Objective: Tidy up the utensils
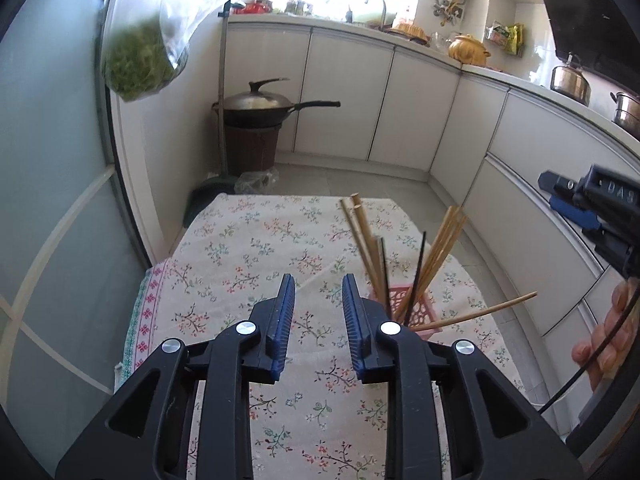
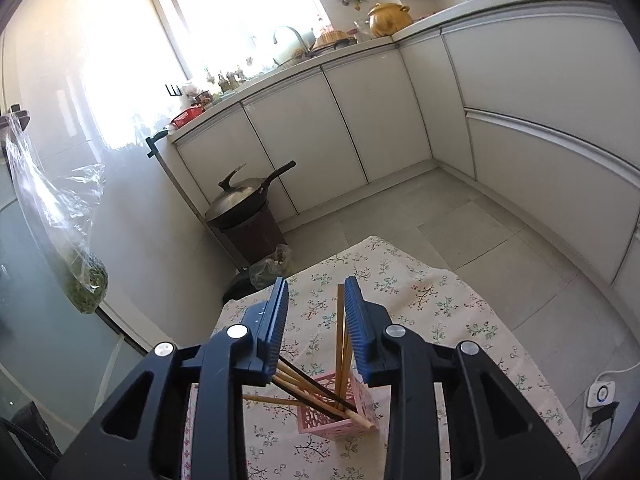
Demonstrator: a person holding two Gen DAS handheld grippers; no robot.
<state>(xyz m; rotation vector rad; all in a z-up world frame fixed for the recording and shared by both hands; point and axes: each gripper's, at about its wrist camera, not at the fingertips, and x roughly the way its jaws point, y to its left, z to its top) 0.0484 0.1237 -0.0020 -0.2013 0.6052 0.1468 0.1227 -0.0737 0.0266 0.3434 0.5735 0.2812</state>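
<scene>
**Right wrist view: chopstick released into holder**

Right wrist view shows the right gripper (image 2: 316, 312) above the pink holder (image 2: 340, 408), which stands on the floral cloth (image 2: 440, 300). Its jaws stand partly open. Two upright wooden chopsticks (image 2: 340, 344) rise from the holder through the gap, close to the right-hand pad; neither pad presses on them as far as can be seen. The grip therefore reads as let go.

Several more chopsticks lean out of the holder toward the left of this view, one of them black (image 2: 316, 384). One wooden stick (image 2: 268, 400) lies almost flat across the rim.

Left wrist view shows the left gripper (image 1: 319, 312) beside the holder (image 1: 416, 304), jaws partly open with nothing between them, only cloth (image 1: 240, 248) below. The low stick (image 1: 480, 312) juts out sideways over the cloth toward the right gripper (image 1: 580, 208), which sits at the frame's right edge.

Step in hand, by judgement: depositing chopsticks into the holder; the upright pair appears seated.

Next move, by judgement:
- Lift the right gripper straight up so the pads clear the upright pair without tipping them.
- Attend to the low-lying stick; it looks poorly seated and may slide out.
- No loose utensil is visible on the cloth, so the sorting appears near its end.
</scene>
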